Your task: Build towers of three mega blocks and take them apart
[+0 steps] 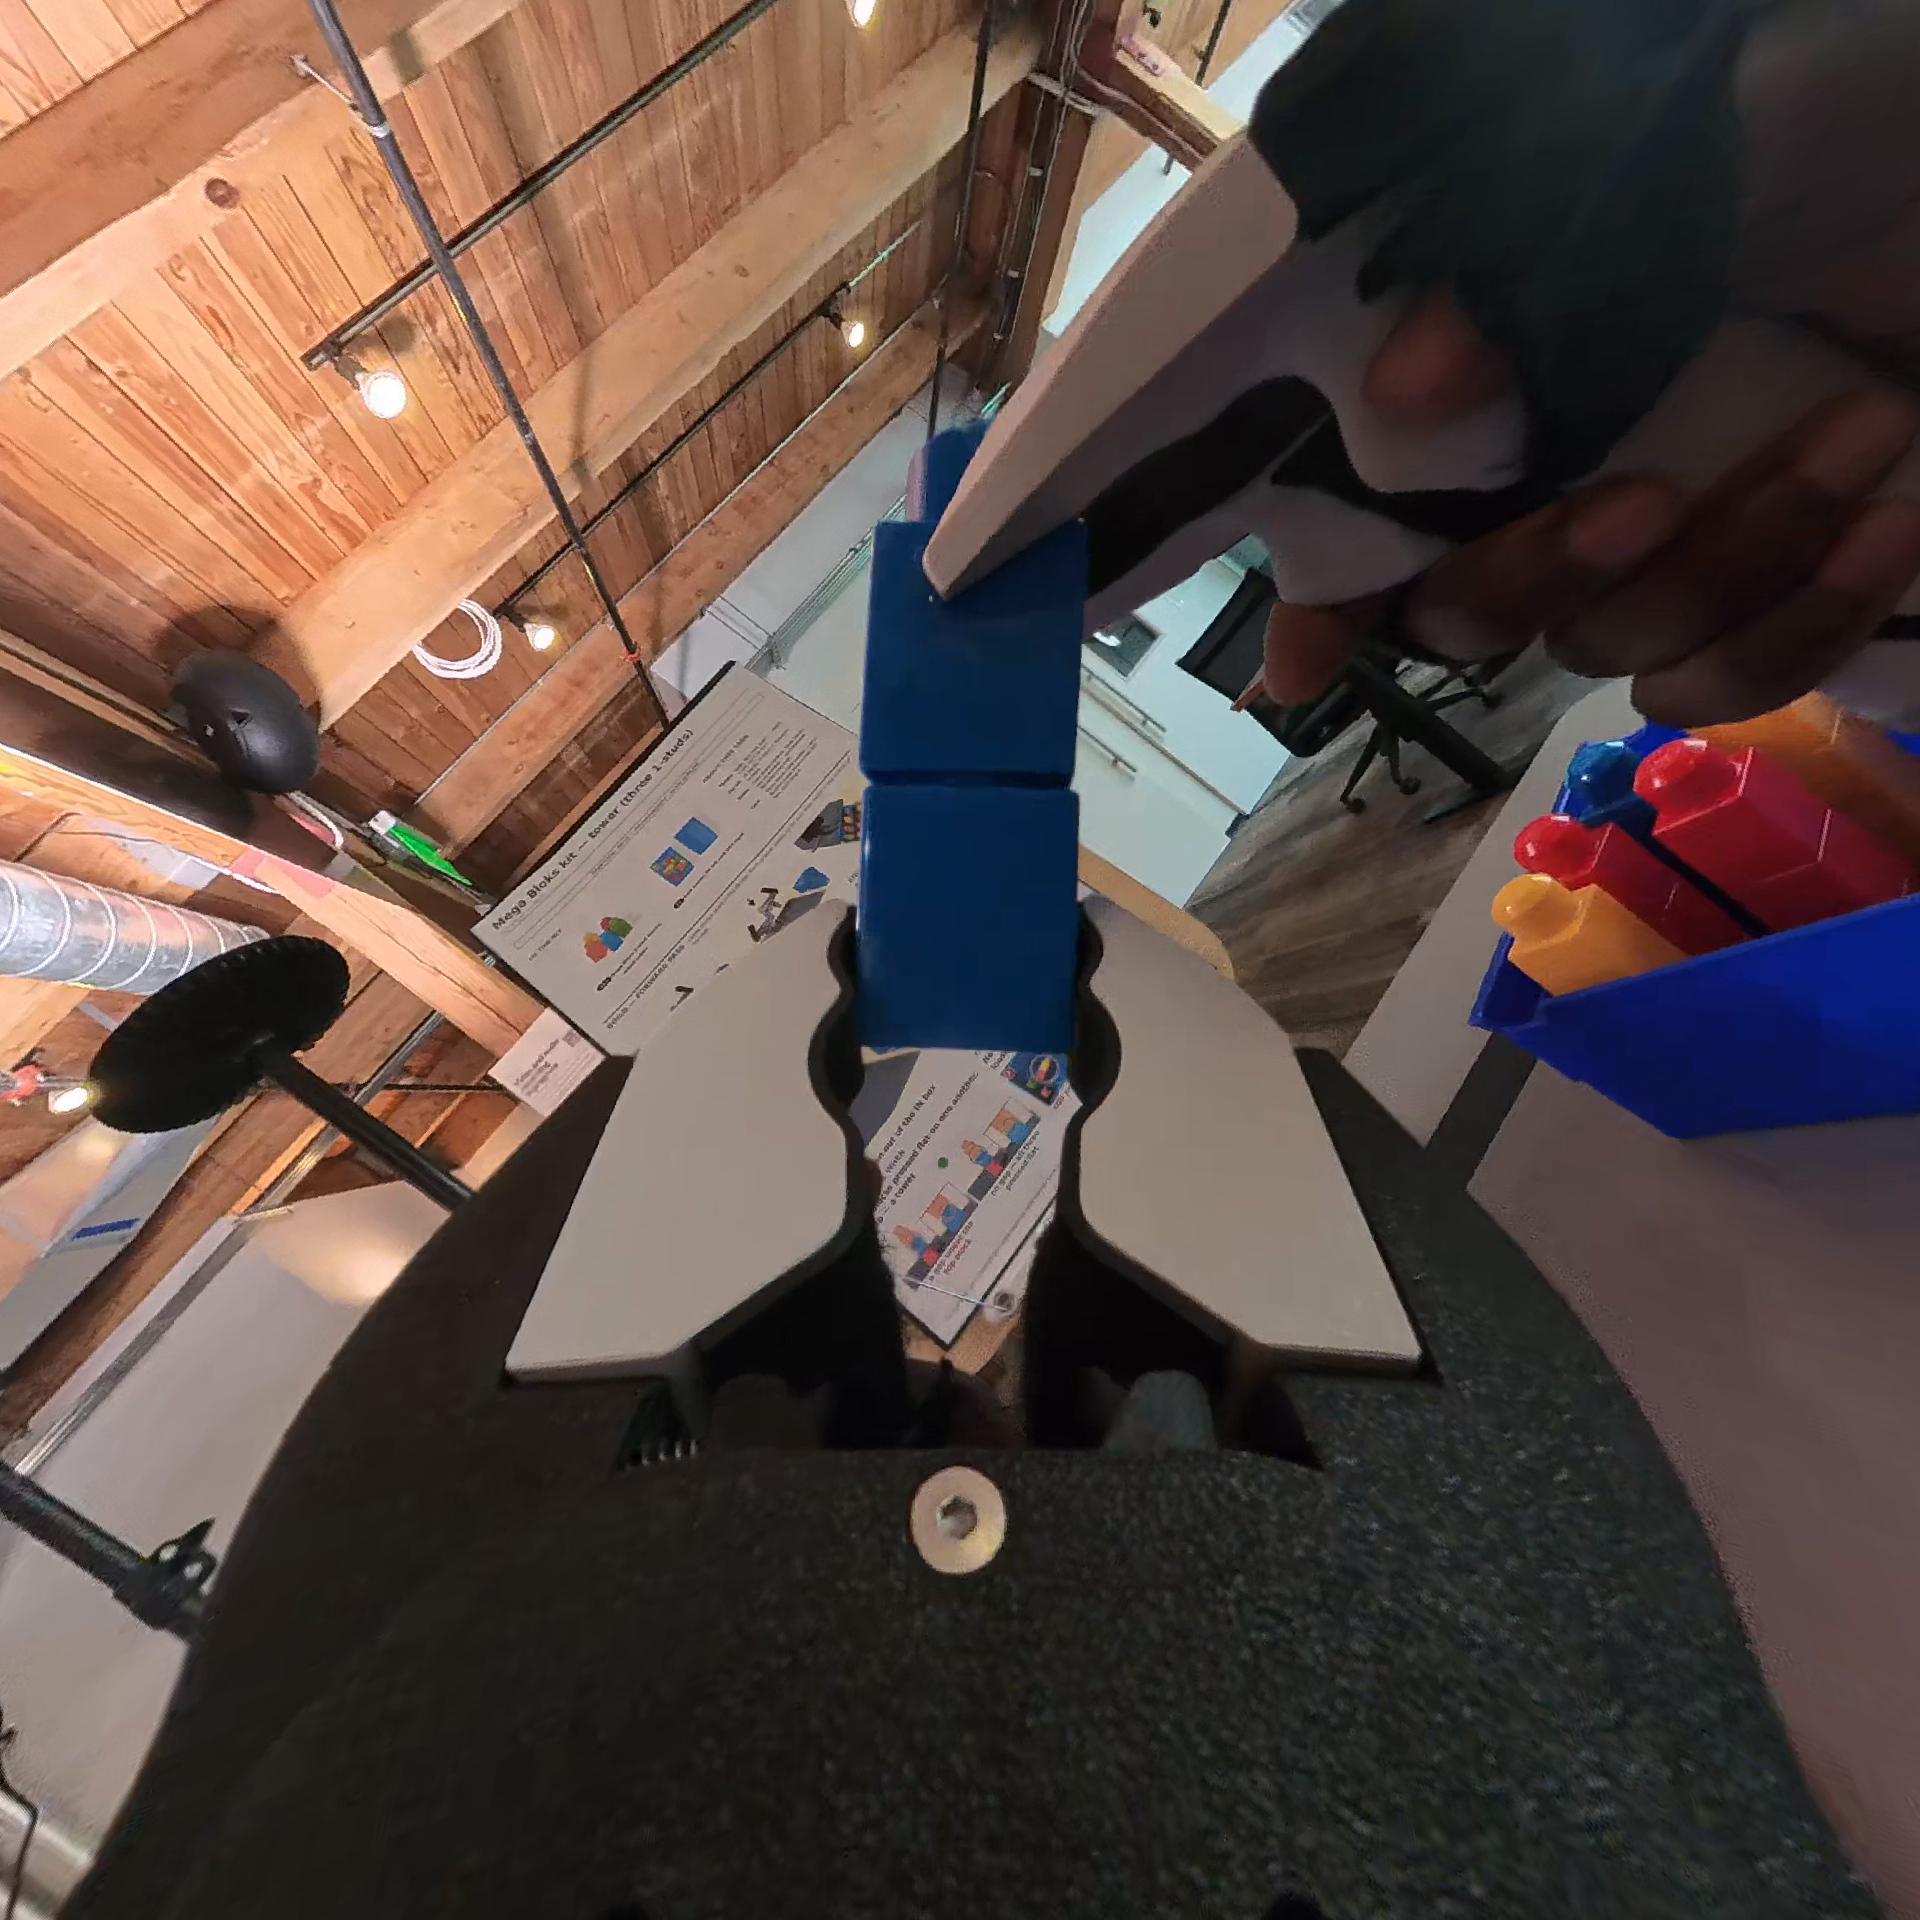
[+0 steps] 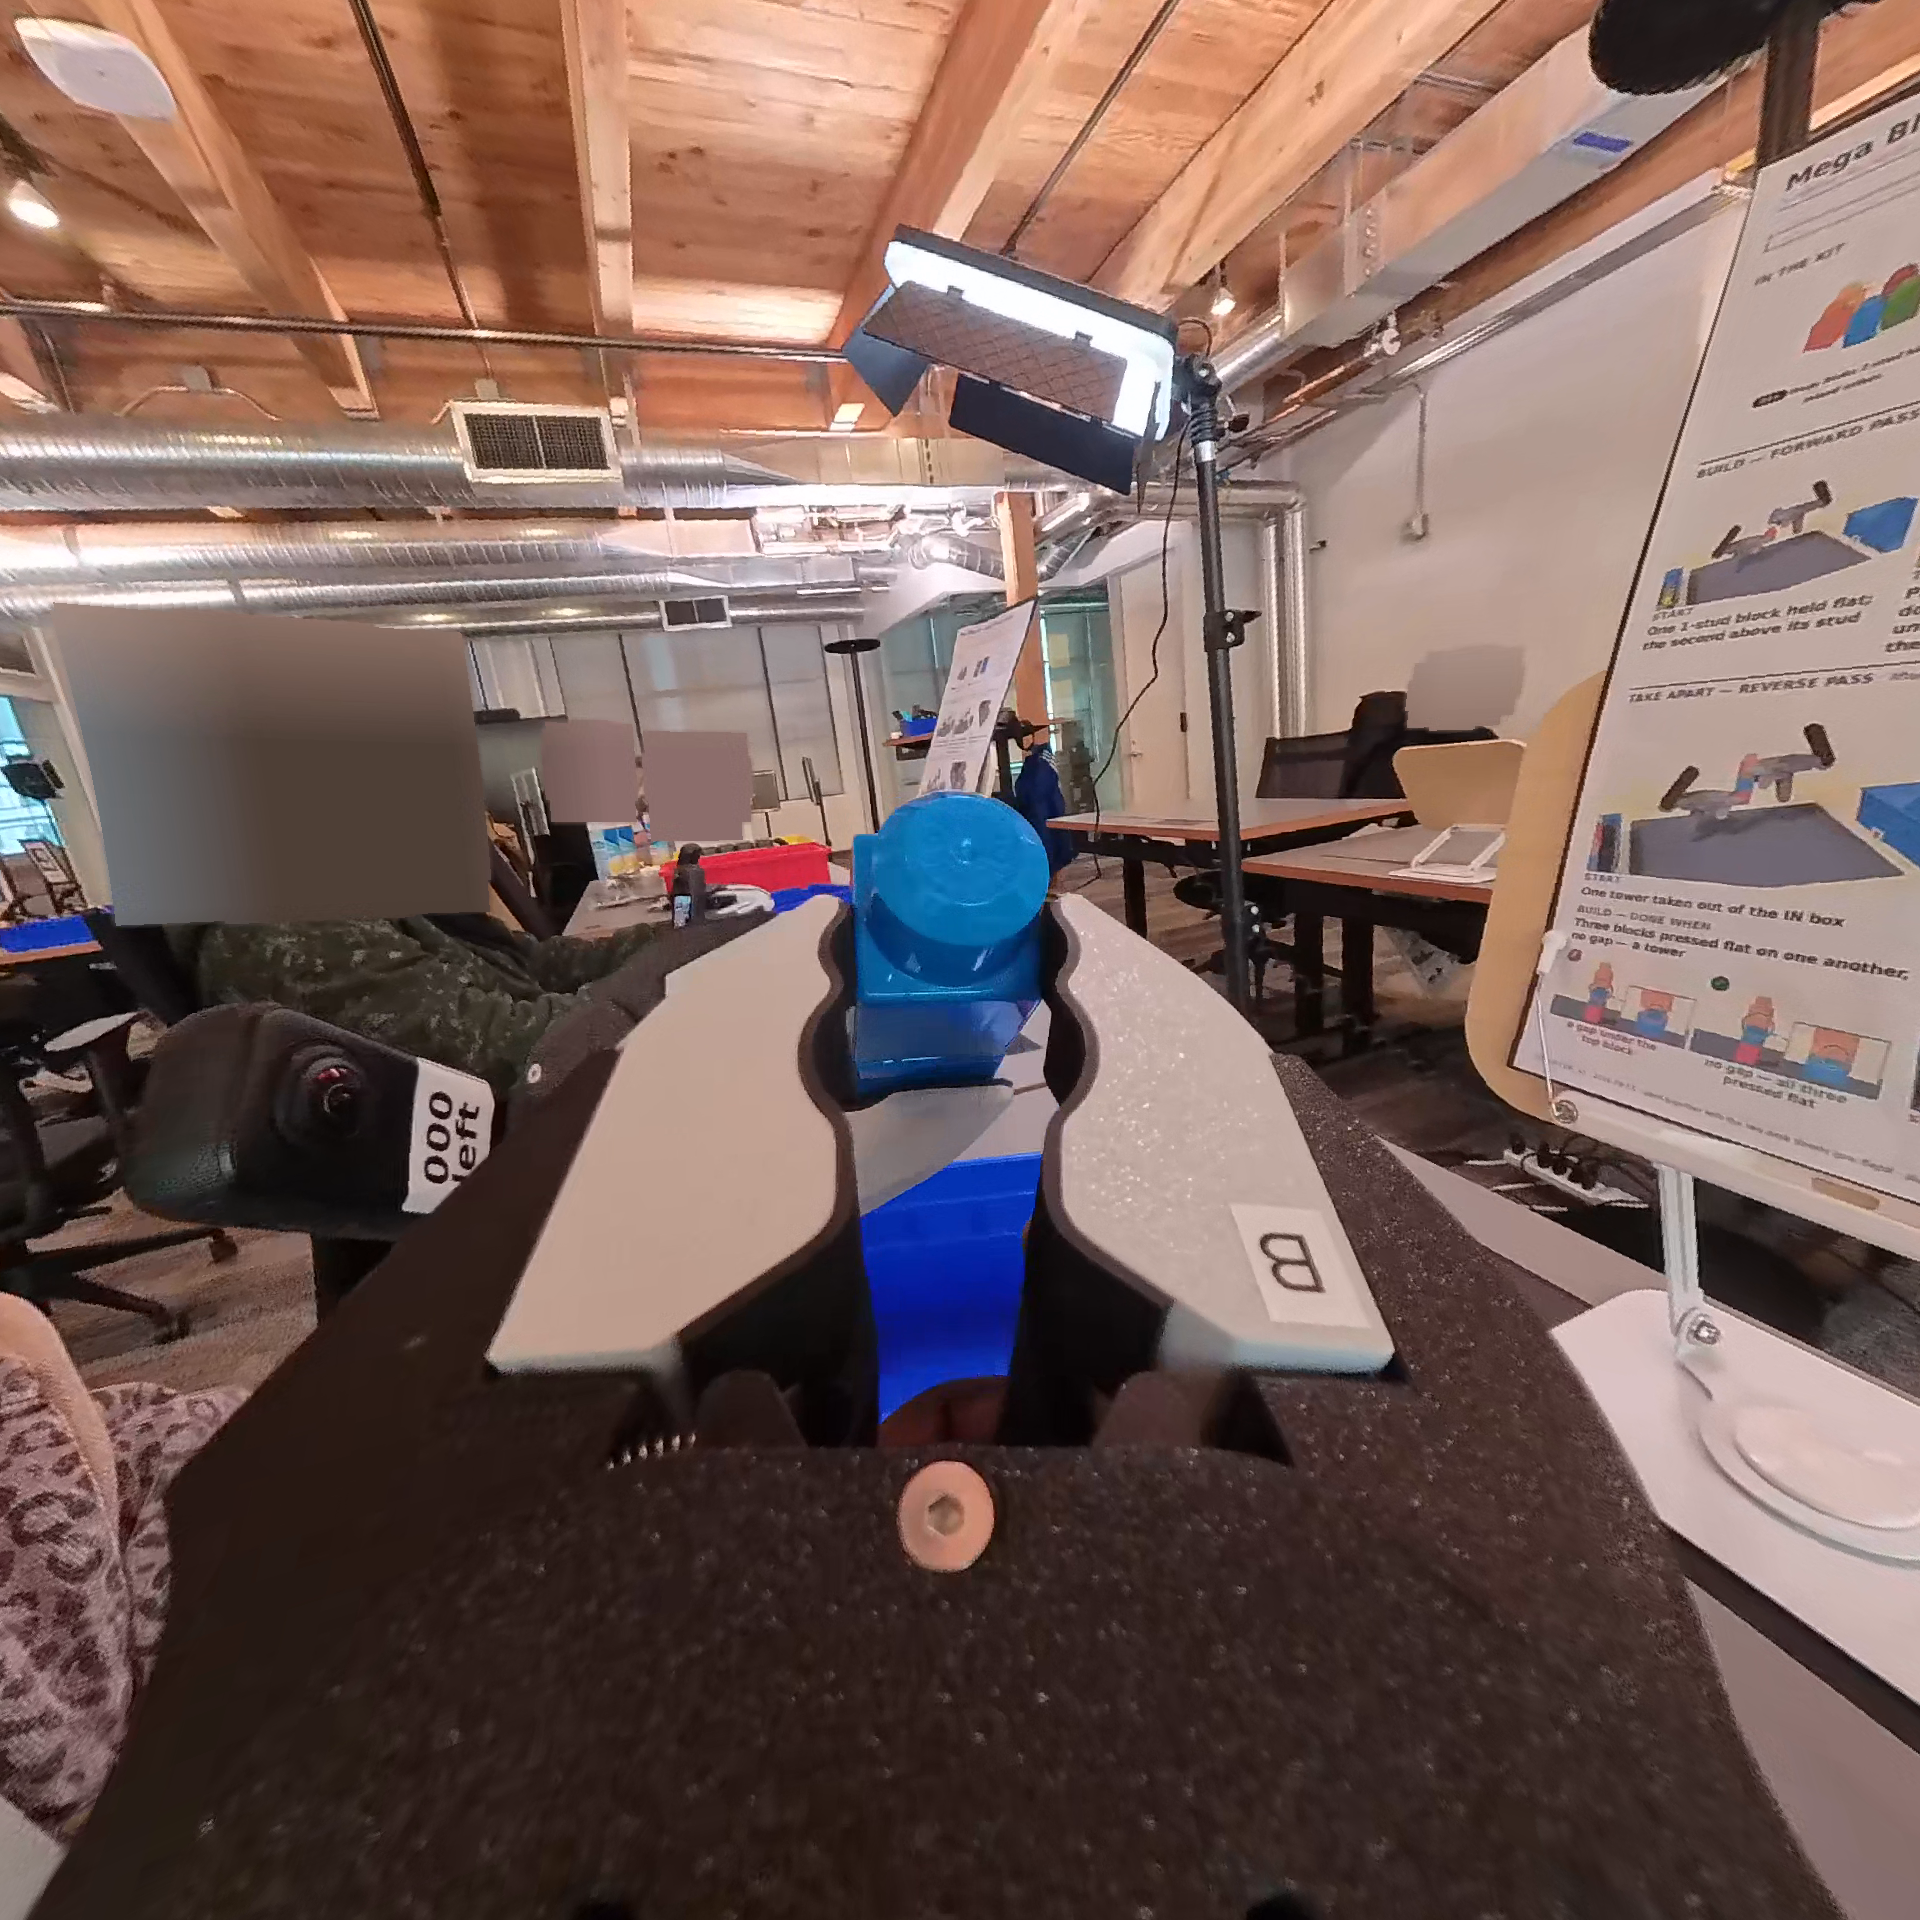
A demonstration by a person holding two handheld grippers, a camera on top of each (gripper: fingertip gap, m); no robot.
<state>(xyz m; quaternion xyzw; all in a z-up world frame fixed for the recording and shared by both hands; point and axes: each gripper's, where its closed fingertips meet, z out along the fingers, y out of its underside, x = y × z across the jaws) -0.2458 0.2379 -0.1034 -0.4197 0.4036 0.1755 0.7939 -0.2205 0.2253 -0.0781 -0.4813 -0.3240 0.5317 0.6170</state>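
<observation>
A stack of two blue blocks [image 1: 968, 790] runs straight away from my left gripper [image 1: 966, 935]. The left gripper is shut on the near block [image 1: 966, 914]. The right gripper's grey finger [image 1: 1091, 416] comes in from the upper right and lies across the far block [image 1: 971, 675], whose stud end [image 1: 945, 473] pokes out behind it. In the right wrist view my right gripper [image 2: 945, 956] is shut on that blue block [image 2: 940, 935], stud facing the camera. The left gripper's black body [image 2: 312, 1112] shows at the left.
A blue bin [image 1: 1714, 1018] with red, yellow and orange blocks sits on the grey table [image 1: 1662, 1403] at right. An instruction sheet on a white stand [image 2: 1766, 727] stands close on the right. A light stand [image 2: 1210, 727] and a seated person's sleeve [image 2: 416, 987] are behind. The grippers' ends are close to 4 cm from one another.
</observation>
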